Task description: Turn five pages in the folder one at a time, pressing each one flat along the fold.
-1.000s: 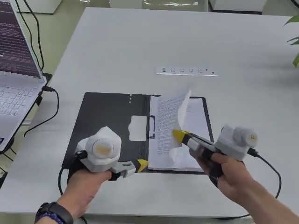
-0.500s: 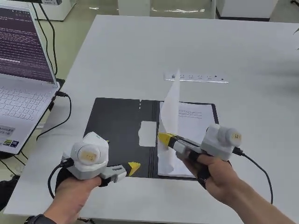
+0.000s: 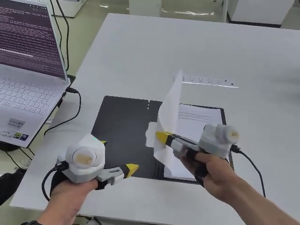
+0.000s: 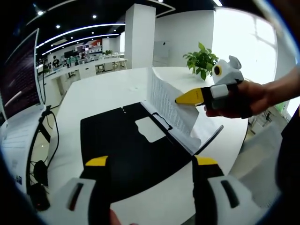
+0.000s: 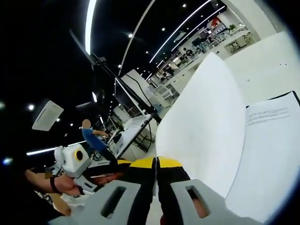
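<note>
This is an open-plan office. The broad white table (image 3: 140, 42) has a power strip (image 3: 209, 82) set into its top, well beyond the fingers (image 4: 97, 164) of the left gripper (image 4: 151, 161). An open laptop (image 3: 28, 47) showing lines of text stands off to their left. Farther past those fingers are a white column (image 4: 139, 35), a potted plant (image 4: 201, 58) and rows of other desks (image 4: 89, 65). Long ceiling strip lights (image 4: 70, 33) run overhead, and a bright window (image 4: 239, 37) lies to the right.
</note>
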Available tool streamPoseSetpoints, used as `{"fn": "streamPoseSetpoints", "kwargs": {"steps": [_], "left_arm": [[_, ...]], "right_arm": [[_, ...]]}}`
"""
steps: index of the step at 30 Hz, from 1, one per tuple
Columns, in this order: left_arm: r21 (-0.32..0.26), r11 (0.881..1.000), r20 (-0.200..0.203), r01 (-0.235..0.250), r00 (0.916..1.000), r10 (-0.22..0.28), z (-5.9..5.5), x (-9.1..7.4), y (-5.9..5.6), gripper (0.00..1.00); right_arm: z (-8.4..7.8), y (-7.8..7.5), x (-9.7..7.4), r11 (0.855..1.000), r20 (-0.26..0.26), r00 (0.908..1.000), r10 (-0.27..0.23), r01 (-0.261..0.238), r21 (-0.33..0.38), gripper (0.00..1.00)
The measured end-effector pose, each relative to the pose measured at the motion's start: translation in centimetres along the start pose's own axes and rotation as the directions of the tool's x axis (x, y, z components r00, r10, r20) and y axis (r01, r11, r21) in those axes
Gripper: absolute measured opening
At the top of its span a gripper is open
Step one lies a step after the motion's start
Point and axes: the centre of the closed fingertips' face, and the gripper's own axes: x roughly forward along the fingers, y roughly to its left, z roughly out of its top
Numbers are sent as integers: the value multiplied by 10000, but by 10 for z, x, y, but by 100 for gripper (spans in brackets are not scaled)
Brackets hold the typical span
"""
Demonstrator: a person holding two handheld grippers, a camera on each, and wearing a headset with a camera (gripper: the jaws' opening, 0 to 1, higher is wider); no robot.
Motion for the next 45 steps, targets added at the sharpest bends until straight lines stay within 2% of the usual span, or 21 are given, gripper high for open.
{"fn": "streamPoseSetpoints", "kwargs": {"steps": [9,15,23,29,38,45], "left_arm": [[-245,9996,180,-118,9998,122,-2,-10,10,70],[-408,9989,174,-224,9996,231,-7,-17,19,70],[-629,9976,113,-289,9995,297,-13,-19,28,70],[-808,9962,138,-328,9993,340,-13,-19,33,70],[-950,9947,137,-383,9991,398,-13,-17,40,70],[-1052,9939,120,-345,9993,360,-14,-14,39,70]], "right_arm": [[-20,14,25,9994,-603,9976,335,-337,-20,0],[-31,14,43,9993,-858,9957,359,-345,176,0],[-50,2,69,9974,-1102,9936,267,-192,688,0],[-62,-7,84,9944,-1276,9917,138,-2,1061,0],[-75,-18,93,9902,-1526,9883,-15,228,1378,0],[-83,-25,97,9852,-1622,9866,-176,448,1656,0]]}}
